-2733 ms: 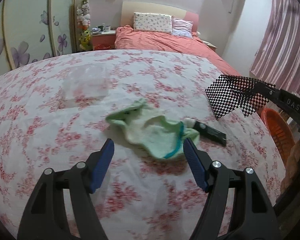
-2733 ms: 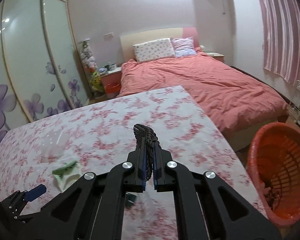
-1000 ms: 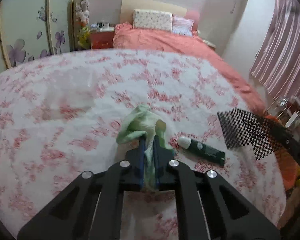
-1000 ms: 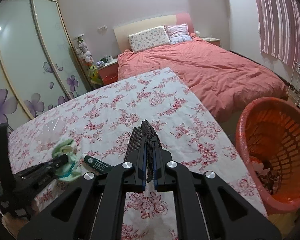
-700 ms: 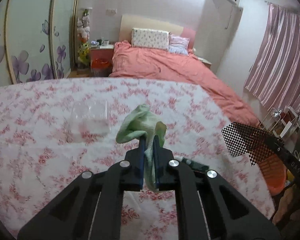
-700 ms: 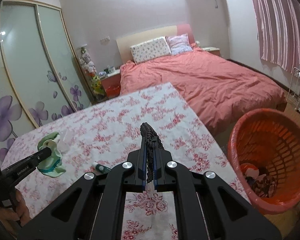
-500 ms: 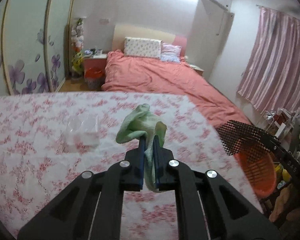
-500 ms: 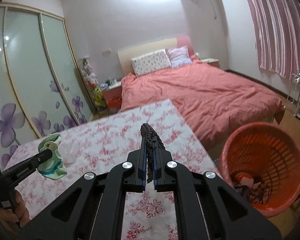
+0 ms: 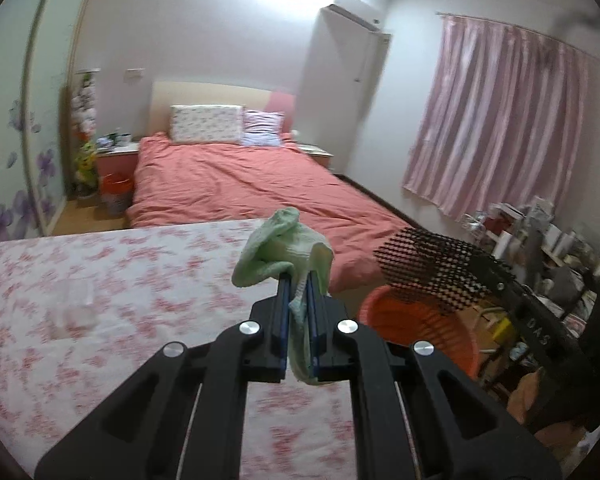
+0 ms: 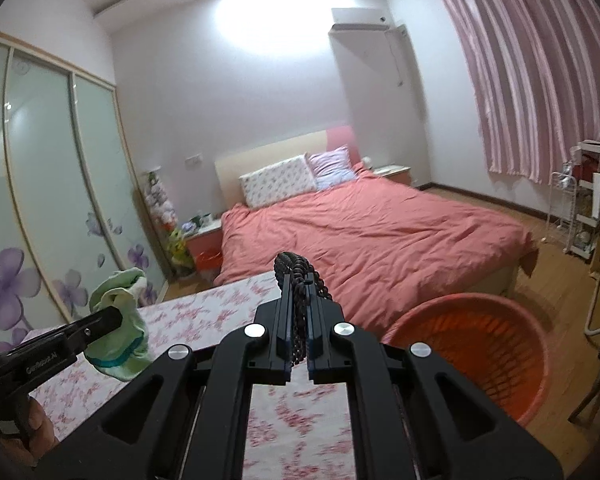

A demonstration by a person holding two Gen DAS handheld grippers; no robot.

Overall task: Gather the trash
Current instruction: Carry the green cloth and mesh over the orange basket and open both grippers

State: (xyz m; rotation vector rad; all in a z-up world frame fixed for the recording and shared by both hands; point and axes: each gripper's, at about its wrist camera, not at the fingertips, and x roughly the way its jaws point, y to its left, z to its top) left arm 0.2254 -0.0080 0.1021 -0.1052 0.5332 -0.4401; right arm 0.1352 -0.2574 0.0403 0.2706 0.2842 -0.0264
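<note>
Above the floral-clothed worktop, my left tongs gripped a crumpled green cloth, my right tongs a black mesh piece; neither had reached the orange plastic basket.

Both wrist views look forward along their own jaws, tilted slightly down, from above the near floral table toward the far bed. They share the bed, the orange basket at right, and the curtain.

"DAS" on right gripper (partial)
</note>
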